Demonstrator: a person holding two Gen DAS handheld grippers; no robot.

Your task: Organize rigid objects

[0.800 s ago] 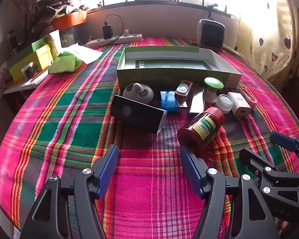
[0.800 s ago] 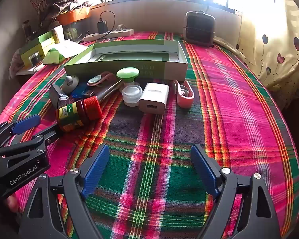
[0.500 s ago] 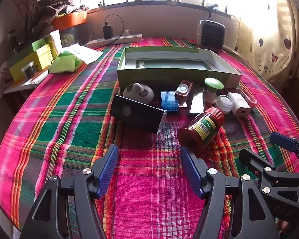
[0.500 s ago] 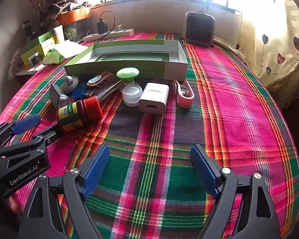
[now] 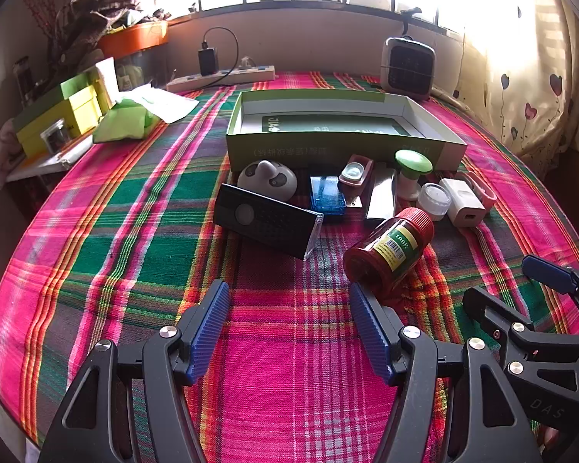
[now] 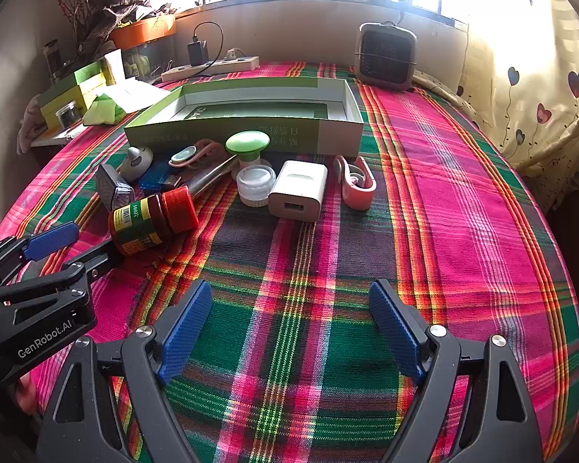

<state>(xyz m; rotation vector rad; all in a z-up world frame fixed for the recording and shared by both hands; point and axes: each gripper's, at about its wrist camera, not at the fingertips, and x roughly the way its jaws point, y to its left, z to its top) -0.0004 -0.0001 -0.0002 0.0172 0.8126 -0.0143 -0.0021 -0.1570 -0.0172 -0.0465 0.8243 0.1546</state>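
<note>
My left gripper (image 5: 289, 328) and right gripper (image 6: 289, 328) both hover low over the pink-and-green plaid woven cloth (image 6: 463, 231) on the table, jaws spread wide and holding nothing, presumably ready for a first pick. The things to sort lie bunched against the near wall of the shallow green-and-white cardboard box (image 5: 339, 146), which I take to be their destination. Nearest my left jaws, the red-capped, labelled jar (image 5: 390, 250) lies on its side. Beyond sit a smooth white plastic charger cube (image 6: 299, 189), a flat black rectangular device (image 5: 268, 223) and a round clear-lidded pot (image 6: 255, 183).
</note>
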